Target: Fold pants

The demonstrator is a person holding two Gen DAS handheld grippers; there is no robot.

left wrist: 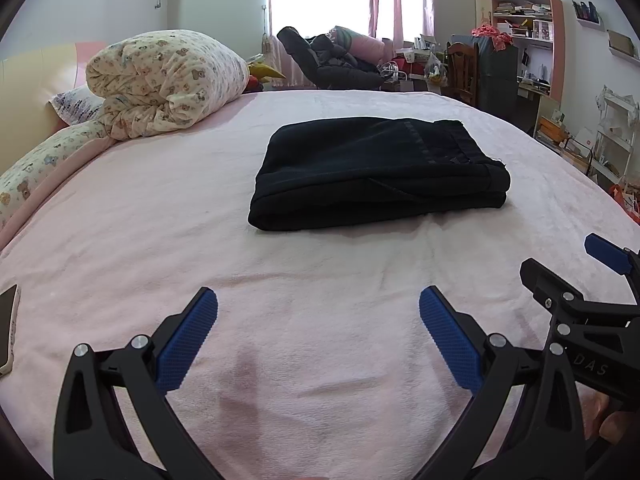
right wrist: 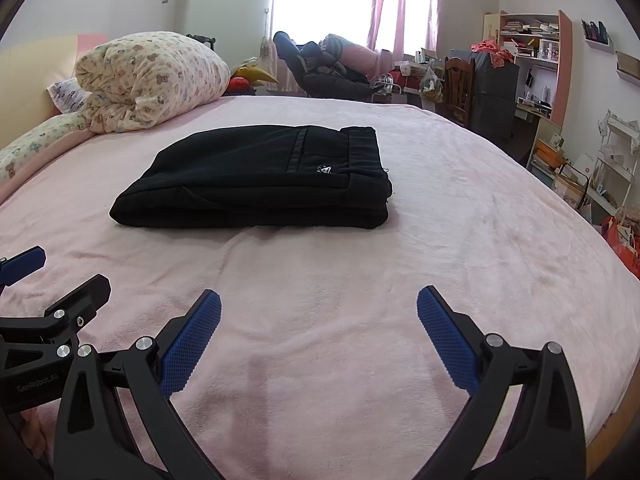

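Black pants lie folded into a compact rectangle on the pink bed; in the right wrist view the pants show a small white logo near the waistband. My left gripper hovers open over bare blanket, well short of the pants. My right gripper is open too, equally far back, nothing between its blue pads. The right gripper shows at the right edge of the left wrist view, and the left gripper at the left edge of the right wrist view.
A rolled bear-print quilt and a pillow sit at the bed's far left. A phone lies by the left edge. Beyond the bed stand a clothes-laden chair, a wooden chair, shelves and a cluttered desk.
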